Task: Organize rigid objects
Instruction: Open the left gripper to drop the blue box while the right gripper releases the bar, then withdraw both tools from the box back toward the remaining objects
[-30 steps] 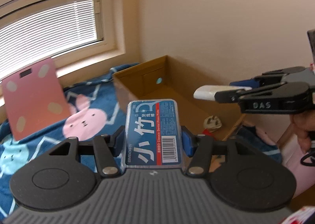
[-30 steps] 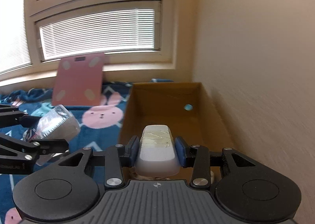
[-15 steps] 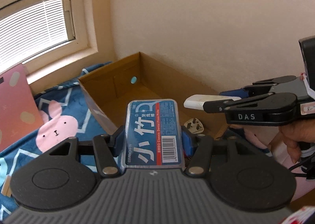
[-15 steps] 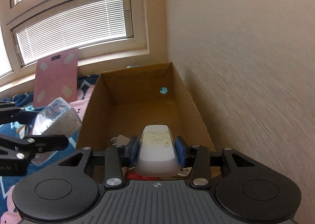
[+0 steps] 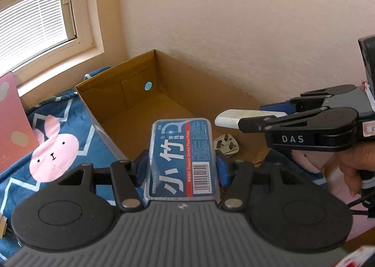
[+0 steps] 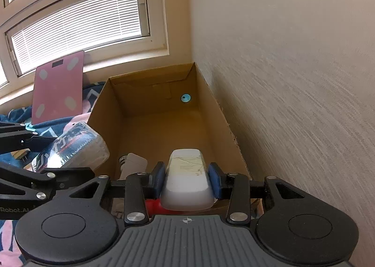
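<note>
My left gripper (image 5: 181,165) is shut on a clear floss pick box (image 5: 181,159) with a blue label, held above the near left edge of an open cardboard box (image 5: 138,112). My right gripper (image 6: 186,179) is shut on a white oblong device (image 6: 186,180), held over the near end of the same cardboard box (image 6: 164,131). The white device (image 5: 234,119) and the right gripper (image 5: 255,119) also show in the left wrist view. The floss box (image 6: 70,147) also shows in the right wrist view. A white plug (image 5: 226,146) lies on the box floor.
The cardboard box stands against a beige wall (image 6: 281,79) on a blue bunny blanket (image 5: 56,149). A pink bathroom scale (image 6: 58,91) leans under the window. A white plug piece (image 6: 132,165) and something red (image 6: 153,206) lie at the near end of the box.
Both grippers have moved forward and closer to the cardboard box, and each still holds its object. The box now fills more of both views.
</note>
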The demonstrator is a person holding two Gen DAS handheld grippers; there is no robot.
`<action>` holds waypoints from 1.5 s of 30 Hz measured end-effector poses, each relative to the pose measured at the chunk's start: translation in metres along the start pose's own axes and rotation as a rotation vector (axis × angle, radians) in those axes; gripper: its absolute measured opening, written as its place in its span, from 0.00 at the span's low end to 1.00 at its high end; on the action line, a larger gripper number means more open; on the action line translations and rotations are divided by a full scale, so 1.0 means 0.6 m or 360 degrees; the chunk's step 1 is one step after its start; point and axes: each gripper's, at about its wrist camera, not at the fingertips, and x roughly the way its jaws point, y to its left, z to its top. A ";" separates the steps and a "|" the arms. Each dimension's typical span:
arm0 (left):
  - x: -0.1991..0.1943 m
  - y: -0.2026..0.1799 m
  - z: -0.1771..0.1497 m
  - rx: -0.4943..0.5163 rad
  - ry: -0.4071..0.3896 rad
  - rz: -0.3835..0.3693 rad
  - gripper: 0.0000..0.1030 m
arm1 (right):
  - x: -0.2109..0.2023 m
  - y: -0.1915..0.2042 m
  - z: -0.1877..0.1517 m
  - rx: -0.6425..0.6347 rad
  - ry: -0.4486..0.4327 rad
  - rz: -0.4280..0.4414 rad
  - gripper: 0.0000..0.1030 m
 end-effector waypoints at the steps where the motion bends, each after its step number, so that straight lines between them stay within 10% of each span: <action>1: 0.000 -0.001 0.001 0.0002 0.0001 0.0001 0.51 | 0.002 0.001 0.001 -0.0001 0.0002 -0.0001 0.36; 45: -0.035 0.034 -0.016 -0.0060 -0.0042 0.0083 0.68 | 0.023 0.009 0.006 0.0021 0.0018 0.0021 0.36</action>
